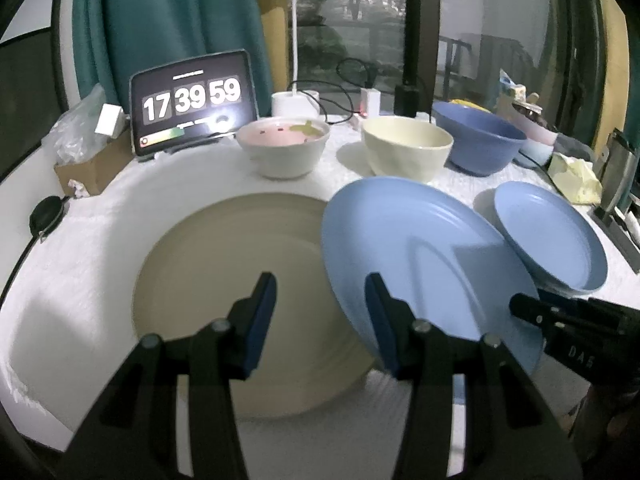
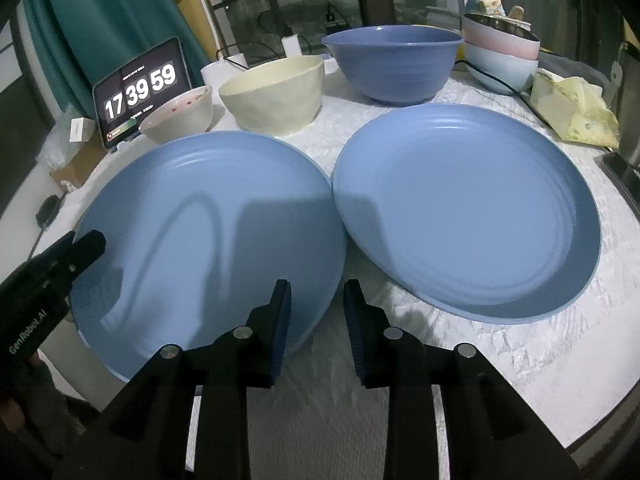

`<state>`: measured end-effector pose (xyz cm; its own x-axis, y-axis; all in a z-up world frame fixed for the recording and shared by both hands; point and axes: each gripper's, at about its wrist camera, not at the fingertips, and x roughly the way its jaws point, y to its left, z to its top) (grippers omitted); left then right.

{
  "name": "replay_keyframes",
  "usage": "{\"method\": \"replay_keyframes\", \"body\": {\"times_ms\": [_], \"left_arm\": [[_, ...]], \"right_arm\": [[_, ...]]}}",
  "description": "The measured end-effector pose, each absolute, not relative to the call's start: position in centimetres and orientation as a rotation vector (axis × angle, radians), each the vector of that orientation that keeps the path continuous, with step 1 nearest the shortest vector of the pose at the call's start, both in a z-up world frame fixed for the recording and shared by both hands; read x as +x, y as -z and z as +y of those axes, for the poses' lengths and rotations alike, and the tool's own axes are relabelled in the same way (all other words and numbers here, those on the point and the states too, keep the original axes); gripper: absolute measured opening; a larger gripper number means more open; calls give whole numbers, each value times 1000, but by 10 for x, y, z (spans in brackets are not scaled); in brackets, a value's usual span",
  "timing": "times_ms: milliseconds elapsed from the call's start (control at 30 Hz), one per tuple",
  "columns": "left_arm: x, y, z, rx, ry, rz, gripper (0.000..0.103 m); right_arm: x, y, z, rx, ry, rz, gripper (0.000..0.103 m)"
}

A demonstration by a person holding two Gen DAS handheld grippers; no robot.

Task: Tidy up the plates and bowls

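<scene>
A beige plate [image 1: 240, 300] lies flat on the white table cover. A blue plate [image 1: 420, 256] leans tilted over its right side. My left gripper [image 1: 322, 312] hangs open above the beige plate with nothing between its fingers. In the right wrist view the same blue plate [image 2: 208, 232] has its near rim between the fingers of my right gripper [image 2: 318, 320]. The jaws stand apart and the pads do not press the rim. A second blue plate [image 2: 468, 216] lies to the right. Behind stand a white bowl with a pink inside [image 1: 282, 146], a cream bowl [image 1: 408, 148] and a dark blue bowl [image 1: 476, 140].
A tablet showing a clock [image 1: 192, 100] and a white lamp base [image 1: 294, 102] stand at the back. Pink and pale blue bowls [image 2: 500, 52] are stacked far right, next to a yellow cloth [image 2: 572, 116]. A cardboard box [image 1: 92, 168] sits at the left, and cables run along the back.
</scene>
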<state>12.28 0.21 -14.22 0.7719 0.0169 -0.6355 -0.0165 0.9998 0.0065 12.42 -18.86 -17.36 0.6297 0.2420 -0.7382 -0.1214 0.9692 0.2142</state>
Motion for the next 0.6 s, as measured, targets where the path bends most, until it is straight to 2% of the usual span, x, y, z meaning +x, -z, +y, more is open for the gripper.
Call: {"method": "replay_keyframes", "body": {"times_ms": [167, 233, 400, 467, 600], "left_arm": [[123, 145, -1, 13, 6, 690, 47], [122, 146, -4, 23, 25, 693, 46], [119, 149, -7, 33, 44, 700, 39], [118, 149, -4, 31, 39, 702, 31], [115, 149, -2, 27, 31, 706, 30]], "right_arm": [[124, 174, -182, 109, -205, 851, 29], [123, 174, -180, 102, -210, 849, 25], [121, 171, -175, 82, -219, 846, 23], [120, 169, -175, 82, -217, 841, 23], [116, 164, -173, 77, -217, 820, 23]]}}
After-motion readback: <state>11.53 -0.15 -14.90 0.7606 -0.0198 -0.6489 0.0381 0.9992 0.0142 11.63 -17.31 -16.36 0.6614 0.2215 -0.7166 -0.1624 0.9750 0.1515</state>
